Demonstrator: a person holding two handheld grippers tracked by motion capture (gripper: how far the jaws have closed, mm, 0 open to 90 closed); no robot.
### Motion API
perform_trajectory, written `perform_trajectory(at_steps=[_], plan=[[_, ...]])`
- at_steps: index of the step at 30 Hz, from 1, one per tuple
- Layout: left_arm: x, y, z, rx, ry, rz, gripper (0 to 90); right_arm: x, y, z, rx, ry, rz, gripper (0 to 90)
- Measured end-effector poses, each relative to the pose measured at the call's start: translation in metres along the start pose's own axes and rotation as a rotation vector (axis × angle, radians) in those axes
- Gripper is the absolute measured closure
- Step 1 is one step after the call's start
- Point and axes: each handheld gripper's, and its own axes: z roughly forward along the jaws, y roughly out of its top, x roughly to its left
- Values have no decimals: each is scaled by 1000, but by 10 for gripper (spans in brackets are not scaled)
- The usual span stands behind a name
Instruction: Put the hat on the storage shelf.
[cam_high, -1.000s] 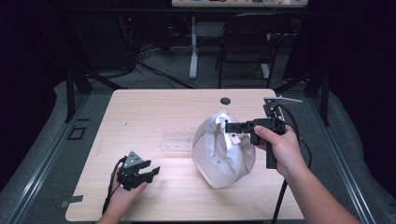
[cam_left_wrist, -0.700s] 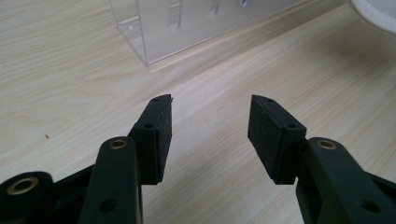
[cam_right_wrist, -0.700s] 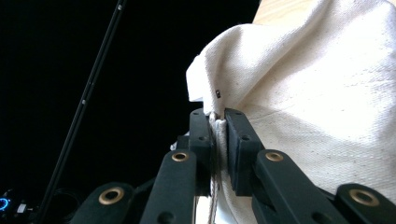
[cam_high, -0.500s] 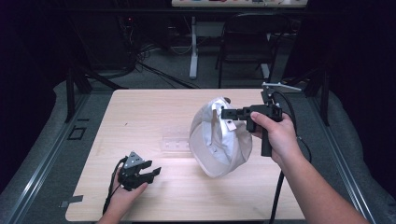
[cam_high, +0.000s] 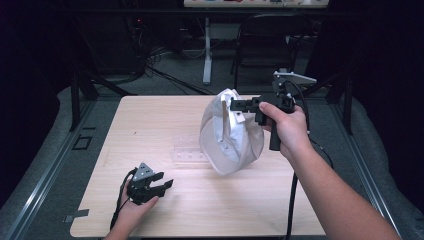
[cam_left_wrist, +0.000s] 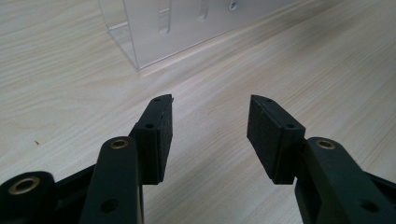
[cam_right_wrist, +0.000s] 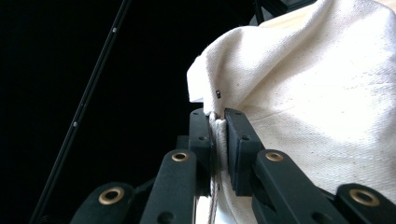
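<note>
The right claw (cam_high: 234, 105) is closed on the rim of one white cloth bag (cam_high: 230, 135). In the right gripper view its two black jaws press a folded edge of the cream cloth (cam_right_wrist: 322, 102) between them. In the high view the bag hangs from this claw above the counter (cam_high: 150, 125), at about 3 o'clock from the middle of the board, with its bottom just over the wood. The right hand (cam_high: 287, 127) holds the gripper handle level, and one black cable (cam_high: 291, 200) goes down along the forearm.

The left claw (cam_high: 162, 186) is open and holds nothing. In the left gripper view its two pads (cam_left_wrist: 161, 135) stand well apart over the bare wood. It lies low on the counter at about 7 o'clock, resting in the left hand (cam_high: 131, 210), and it has one grey three-cornered plate (cam_high: 144, 171) on top.

Between the two claws, near the middle of the counter, there is one clear plastic holder (cam_high: 190, 150); it is just beside the bag at the 9 o'clock side of the bag. In the left gripper view its transparent wall (cam_left_wrist: 187, 23) stands at 12 o'clock from the open jaws.

The counter is one light wooden board with rounded corners. Around it the room is dark. At 12 o'clock, behind the board, there is one white post (cam_high: 207, 50), one black chair (cam_high: 272, 45) and several cables on the grey floor (cam_high: 165, 70).
</note>
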Motion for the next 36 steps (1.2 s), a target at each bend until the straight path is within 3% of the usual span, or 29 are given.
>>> perform_trajectory(at_steps=[6,10,13,19,20,21,23,29,36], plan=[[-4,0,4,12,-21,0,508,0,8,9,-16,-17,10,818],[-14,8,6,2,-56,8,492,0,15,11,-32,-21,18,818],[-25,21,7,-33,-70,36,473,0,20,12,-46,-30,21,817],[-53,60,23,-50,-89,106,438,-2,28,11,-76,-58,36,817],[-53,60,23,-50,-89,106,434,-2,28,11,-76,-58,36,817],[-66,72,29,-60,-91,141,433,-3,30,11,-82,-61,37,817],[-73,78,31,-63,-94,159,433,-3,31,11,-87,-63,40,817],[-107,108,43,-90,-64,248,432,-6,35,12,-104,-72,53,817],[-124,129,60,-78,-24,265,439,-5,36,13,-107,-74,54,817]])
